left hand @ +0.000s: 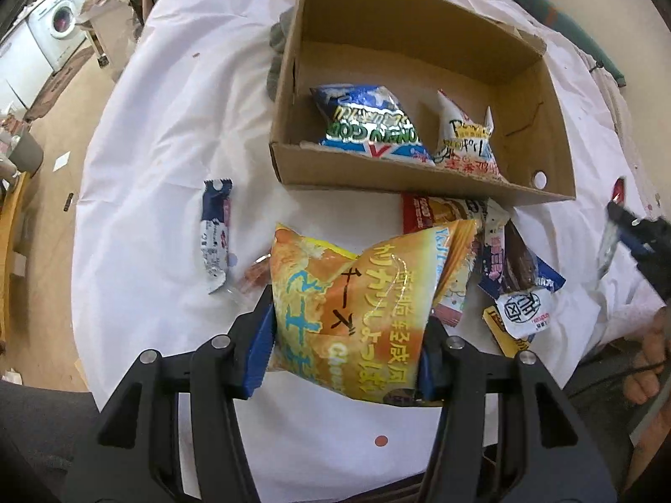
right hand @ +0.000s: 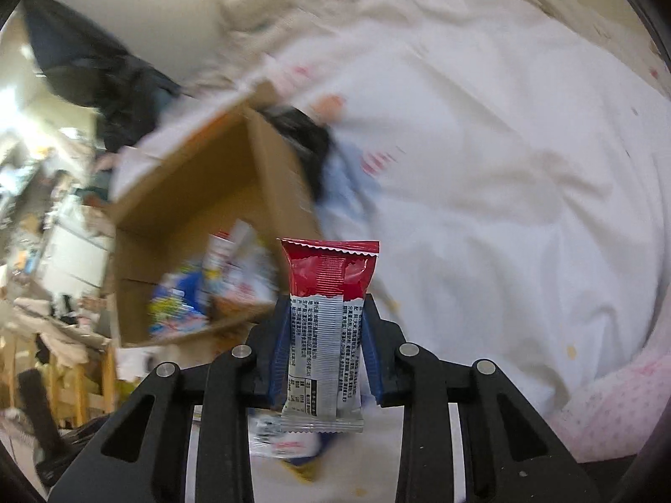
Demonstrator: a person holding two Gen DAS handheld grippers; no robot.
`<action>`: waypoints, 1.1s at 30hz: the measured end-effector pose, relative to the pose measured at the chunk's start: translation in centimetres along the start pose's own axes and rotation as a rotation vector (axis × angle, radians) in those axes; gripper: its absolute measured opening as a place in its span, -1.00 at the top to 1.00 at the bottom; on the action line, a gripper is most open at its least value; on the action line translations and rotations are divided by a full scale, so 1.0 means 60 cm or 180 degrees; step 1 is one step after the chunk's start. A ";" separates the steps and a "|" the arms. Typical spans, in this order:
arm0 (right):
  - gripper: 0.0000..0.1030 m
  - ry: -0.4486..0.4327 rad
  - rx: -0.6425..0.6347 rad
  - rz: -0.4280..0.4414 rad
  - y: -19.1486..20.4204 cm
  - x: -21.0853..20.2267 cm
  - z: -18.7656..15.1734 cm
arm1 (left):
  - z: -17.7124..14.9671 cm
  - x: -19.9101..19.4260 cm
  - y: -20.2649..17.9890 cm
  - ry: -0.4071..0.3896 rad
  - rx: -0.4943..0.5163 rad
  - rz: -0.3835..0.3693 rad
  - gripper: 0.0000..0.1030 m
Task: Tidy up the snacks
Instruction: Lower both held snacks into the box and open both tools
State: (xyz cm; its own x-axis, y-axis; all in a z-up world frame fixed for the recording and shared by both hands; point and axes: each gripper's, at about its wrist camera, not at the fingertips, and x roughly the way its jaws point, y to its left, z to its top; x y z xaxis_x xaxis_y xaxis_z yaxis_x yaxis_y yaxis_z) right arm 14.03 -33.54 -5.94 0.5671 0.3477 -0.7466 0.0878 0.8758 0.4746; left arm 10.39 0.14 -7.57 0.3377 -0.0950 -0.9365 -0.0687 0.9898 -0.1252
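A white sheet (left hand: pixel 167 134) is spread over what appears to be a bed, and an open cardboard box (left hand: pixel 541 125) is set on it as the collecting place. Two snack bags are already stood inside the box. A loose pile of packets (left hand: pixel 507 276) is left just in front of the box, so sorting is judged unfinished. The left hand-held gripper (left hand: pixel 344 327) is closed on an orange cheese snack bag (left hand: pixel 360 289), held in front of the box, presumably for carrying in. The right hand-held gripper (right hand: pixel 327 356) is clamped on a red and silver bar wrapper (right hand: pixel 327 318), lifted beside the box. Only the left wrist view shows the pile and a lone blue and white wrapper (left hand: pixel 216 234) left of it; only the right wrist view shows the bar's grip clearly, though the box is blurred there.
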 end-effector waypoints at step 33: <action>0.36 -0.0197 -0.0655 0.0447 0.125 0.060 0.115 | 0.203 -0.047 -0.084 -0.0995 0.0565 0.0285 0.01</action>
State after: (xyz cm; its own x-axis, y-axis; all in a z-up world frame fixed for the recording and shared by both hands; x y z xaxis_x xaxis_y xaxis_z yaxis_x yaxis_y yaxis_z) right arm 22.37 -28.02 -1.86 0.6115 0.4551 -0.6473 -0.1602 0.8723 0.4620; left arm 21.20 -3.27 -0.33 0.6102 0.0029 -0.7923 0.0437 0.9983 0.0373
